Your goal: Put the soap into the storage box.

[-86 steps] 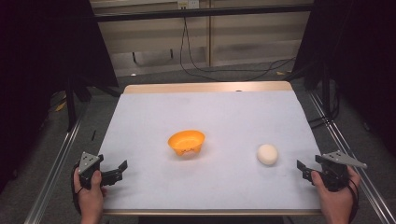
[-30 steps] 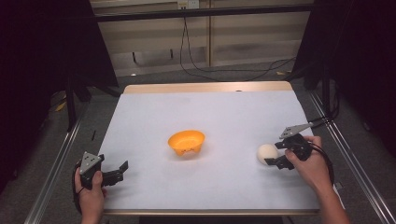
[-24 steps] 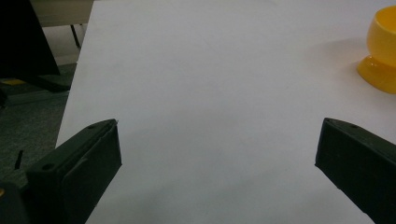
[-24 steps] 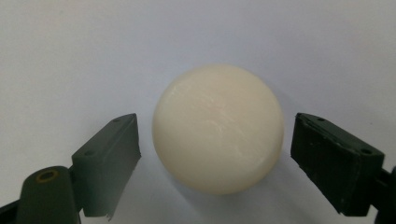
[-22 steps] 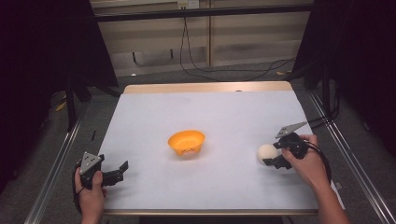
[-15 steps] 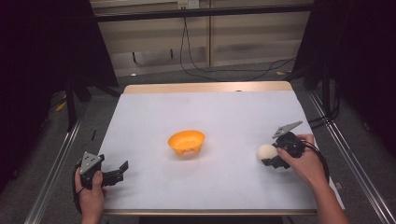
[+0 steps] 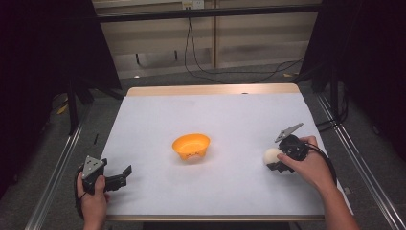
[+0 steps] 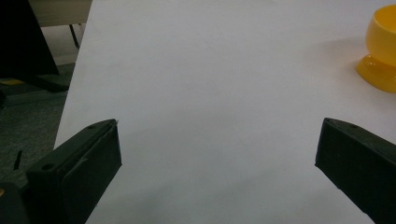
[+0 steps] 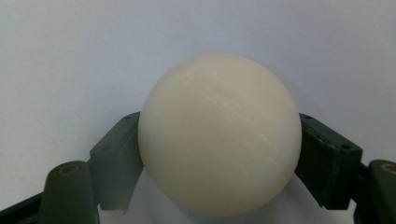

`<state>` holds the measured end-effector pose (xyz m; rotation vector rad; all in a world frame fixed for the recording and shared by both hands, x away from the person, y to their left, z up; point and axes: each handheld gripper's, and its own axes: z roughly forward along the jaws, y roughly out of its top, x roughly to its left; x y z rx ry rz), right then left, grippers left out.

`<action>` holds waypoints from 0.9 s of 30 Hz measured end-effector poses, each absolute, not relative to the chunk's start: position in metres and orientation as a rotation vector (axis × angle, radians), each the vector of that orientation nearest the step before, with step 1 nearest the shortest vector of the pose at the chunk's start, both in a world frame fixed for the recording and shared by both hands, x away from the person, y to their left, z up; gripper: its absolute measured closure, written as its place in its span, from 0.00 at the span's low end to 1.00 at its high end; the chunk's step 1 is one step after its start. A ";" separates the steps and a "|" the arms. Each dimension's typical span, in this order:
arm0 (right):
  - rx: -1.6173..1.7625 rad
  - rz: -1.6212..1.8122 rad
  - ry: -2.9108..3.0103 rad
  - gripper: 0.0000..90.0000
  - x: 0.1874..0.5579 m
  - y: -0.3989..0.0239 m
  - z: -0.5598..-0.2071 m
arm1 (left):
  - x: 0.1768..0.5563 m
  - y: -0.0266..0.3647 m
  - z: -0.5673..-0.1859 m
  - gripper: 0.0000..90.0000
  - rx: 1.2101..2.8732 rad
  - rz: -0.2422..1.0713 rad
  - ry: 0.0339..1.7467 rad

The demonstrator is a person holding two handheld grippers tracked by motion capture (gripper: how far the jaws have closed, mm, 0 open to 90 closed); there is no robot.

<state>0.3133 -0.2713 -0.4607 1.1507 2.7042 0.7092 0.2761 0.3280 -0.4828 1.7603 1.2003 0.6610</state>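
Jaws of the right gripper (image 7: 277, 162) have just been closing and now press both sides of the cream ball (image 9: 218, 133) on the white counter (image 7: 230, 120). Left gripper (image 7: 125, 176) jaws stand wide, nothing between them, the orange bowl (image 7: 191, 146) well beyond them.

— What do we see around the surface (image 7: 225, 120)?
— We see it white, with a wooden far edge, on grey floor (image 7: 153, 81). Metal rails (image 7: 52, 177) run along left and right.
— And beyond?
— We see a pale panelled wall (image 7: 249, 38), black cables (image 7: 206, 62) hanging down it, dark curtains (image 7: 43, 52) at both sides.
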 end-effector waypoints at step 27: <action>1.123 0.615 2.706 0.27 0.317 -0.266 -0.461 | 0.276 0.327 -0.483 0.00 1.766 0.651 1.196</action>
